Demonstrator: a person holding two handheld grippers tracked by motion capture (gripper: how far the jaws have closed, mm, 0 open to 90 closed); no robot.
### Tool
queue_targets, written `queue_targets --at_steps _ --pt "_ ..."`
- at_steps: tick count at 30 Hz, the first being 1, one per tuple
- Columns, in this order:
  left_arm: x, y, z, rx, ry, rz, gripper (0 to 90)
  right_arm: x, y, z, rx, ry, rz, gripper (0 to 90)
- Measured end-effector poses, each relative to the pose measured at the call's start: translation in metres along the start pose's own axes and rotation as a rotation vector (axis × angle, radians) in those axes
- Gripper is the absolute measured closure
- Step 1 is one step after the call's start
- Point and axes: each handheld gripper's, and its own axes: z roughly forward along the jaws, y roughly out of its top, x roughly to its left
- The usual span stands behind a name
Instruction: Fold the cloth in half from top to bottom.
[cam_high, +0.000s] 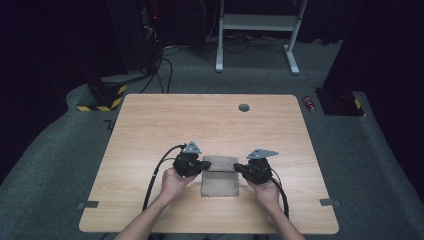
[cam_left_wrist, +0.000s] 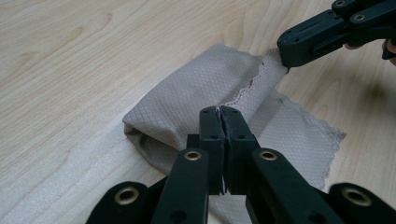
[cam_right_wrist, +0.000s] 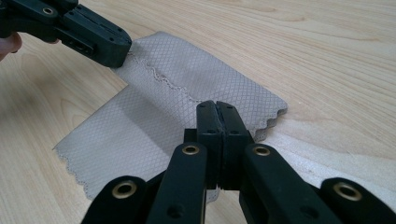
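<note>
A: Pale wood grain is seen across the worktop (cam_high: 150, 130), the largest thing in the scene. What is laid on it?

B: A beige cloth (cam_high: 220, 177) with a diamond weave and scalloped edges is laid near the near edge, about midway between left and right. Its far part is folded back over the rest.

A: How are the grippers placed?

B: The left gripper (cam_high: 205, 165) is set at the left end of the fold, the right gripper (cam_high: 239, 168) at the right end. Each is carried by a hand.

A: And the fingers?

B: Both pairs are clenched on the cloth's folded edge, with no gap seen between them (cam_left_wrist: 219, 122) (cam_right_wrist: 217, 116).
</note>
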Motion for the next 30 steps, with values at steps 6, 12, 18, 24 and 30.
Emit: queue_targets --at_steps 6,12,18,24,30 --pt "-0.004 -0.003 -0.003 -0.002 0.001 0.012 88.1 0.004 -0.003 -0.002 0.001 0.006 -0.012 89.2" --pt "-0.012 -0.009 -0.004 -0.001 -0.001 0.027 88.1 0.006 -0.008 -0.006 0.002 0.018 -0.019 89.2" --pt "-0.016 -0.015 -0.005 0.006 -0.008 0.033 88.1 0.012 -0.013 -0.007 0.016 0.017 -0.049 89.2" --pt "-0.023 -0.021 -0.007 0.007 -0.010 0.050 88.0 0.017 -0.020 -0.011 0.020 0.033 -0.053 89.2" --pt "-0.026 -0.027 -0.007 0.009 -0.016 0.045 88.0 0.019 -0.025 -0.012 0.019 0.039 -0.050 89.2"
